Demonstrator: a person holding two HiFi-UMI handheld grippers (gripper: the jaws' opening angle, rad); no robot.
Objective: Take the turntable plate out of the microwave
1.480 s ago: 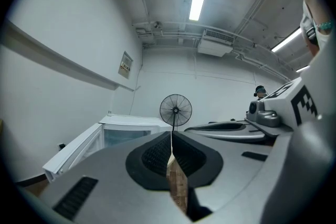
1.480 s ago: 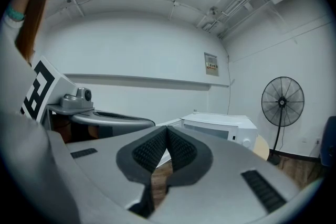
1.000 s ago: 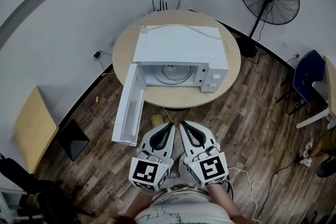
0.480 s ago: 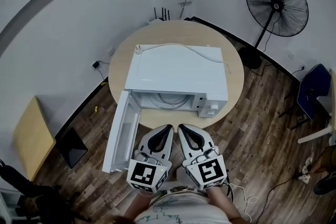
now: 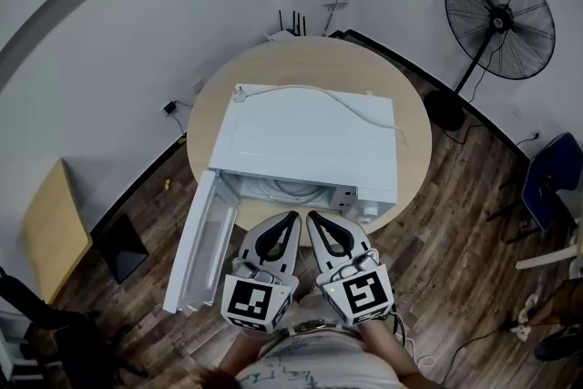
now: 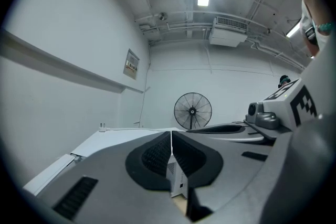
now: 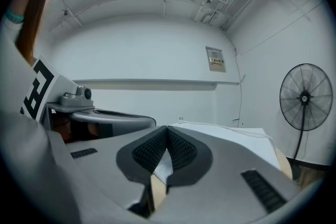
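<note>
A white microwave [image 5: 305, 141] stands on a round wooden table [image 5: 219, 87], its door [image 5: 196, 241] swung open toward the lower left. Only a curved bit of the glass turntable plate [image 5: 291, 189] shows inside the cavity; the microwave's top hides the rest. My left gripper [image 5: 293, 217] and right gripper [image 5: 311, 215] lie side by side just in front of the opening, both shut and empty, their tips over the table's near edge. The left gripper view has its closed tips [image 6: 171, 134] against the microwave's top [image 6: 121, 136]. Closed tips [image 7: 167, 127] also show in the right gripper view.
A black standing fan [image 5: 499, 9] is at the back right. A blue chair [image 5: 551, 182] sits at the right edge and a low wooden table [image 5: 55, 228] at the left. A white cable [image 5: 337, 100] lies over the microwave's top. The floor is dark wood.
The microwave and table have come closer and lower in the head view, so both grippers now reach the opening. Less of the cavity and plate shows. Both jaws stay shut.
</note>
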